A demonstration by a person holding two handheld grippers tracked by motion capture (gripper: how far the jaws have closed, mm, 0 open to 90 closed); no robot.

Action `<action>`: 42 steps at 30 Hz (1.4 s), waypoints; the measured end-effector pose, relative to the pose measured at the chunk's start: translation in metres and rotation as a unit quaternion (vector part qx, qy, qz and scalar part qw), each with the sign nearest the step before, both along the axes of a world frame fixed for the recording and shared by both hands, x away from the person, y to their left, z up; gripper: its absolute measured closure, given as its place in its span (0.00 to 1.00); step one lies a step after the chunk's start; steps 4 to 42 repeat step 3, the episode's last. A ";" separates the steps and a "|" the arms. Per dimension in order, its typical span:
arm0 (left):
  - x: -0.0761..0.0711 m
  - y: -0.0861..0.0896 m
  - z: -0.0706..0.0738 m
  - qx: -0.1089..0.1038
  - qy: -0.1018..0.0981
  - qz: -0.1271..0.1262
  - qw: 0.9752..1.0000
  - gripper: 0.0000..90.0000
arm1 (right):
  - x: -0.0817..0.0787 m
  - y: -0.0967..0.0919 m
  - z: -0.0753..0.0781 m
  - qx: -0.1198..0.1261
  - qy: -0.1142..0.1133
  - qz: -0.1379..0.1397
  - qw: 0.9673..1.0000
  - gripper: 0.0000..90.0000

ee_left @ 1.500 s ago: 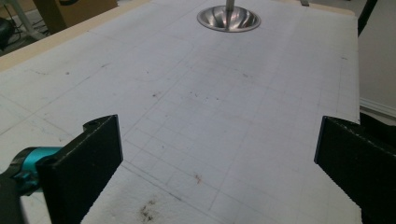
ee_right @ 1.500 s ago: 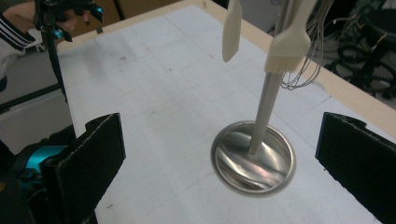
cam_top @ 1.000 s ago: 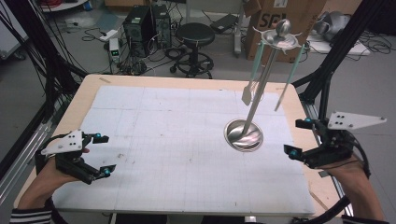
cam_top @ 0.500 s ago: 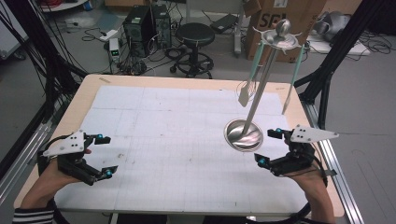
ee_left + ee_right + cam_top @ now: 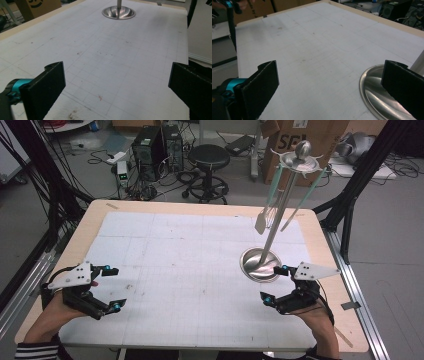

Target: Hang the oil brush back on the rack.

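Note:
A steel utensil stand (image 5: pixel 260 265) with a round dished base stands on the right half of the white gridded mat (image 5: pixel 190 265). Its pole rises to a top disc (image 5: pixel 299 161), from which a pale spatula (image 5: pixel 261 222) and other thin utensils hang. My right gripper (image 5: pixel 275 284) is open just in front of the base, and nothing is between its jaws. In the right gripper view the stand's base (image 5: pixel 374 92) lies by the right jaw of my right gripper (image 5: pixel 332 85). My left gripper (image 5: pixel 112 287) is open near the mat's front left. Far ahead of my left gripper (image 5: pixel 117 82) is the stand's base (image 5: pixel 118 12).
The wooden table (image 5: pixel 90 220) ends close behind both hands. Black frame posts (image 5: pixel 350 200) stand at the right corner and along the left. On the floor beyond are a stool (image 5: pixel 209 157), computer cases (image 5: pixel 150 145) and a cardboard box (image 5: pixel 295 135).
My right gripper has moved left from the table's right edge to just in front of the stand's base. The left gripper has hardly moved.

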State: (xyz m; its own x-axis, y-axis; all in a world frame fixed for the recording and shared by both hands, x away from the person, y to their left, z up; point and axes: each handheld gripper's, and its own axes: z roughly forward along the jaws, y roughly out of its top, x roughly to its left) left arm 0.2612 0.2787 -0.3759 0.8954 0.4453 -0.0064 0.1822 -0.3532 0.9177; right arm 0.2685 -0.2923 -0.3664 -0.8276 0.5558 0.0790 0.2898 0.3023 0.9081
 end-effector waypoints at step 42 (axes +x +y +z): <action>-0.001 -0.001 0.000 0.001 -0.001 0.001 1.000 0.02 | 0.000 -0.002 -0.001 -0.001 -0.003 -0.003 1.000 0.00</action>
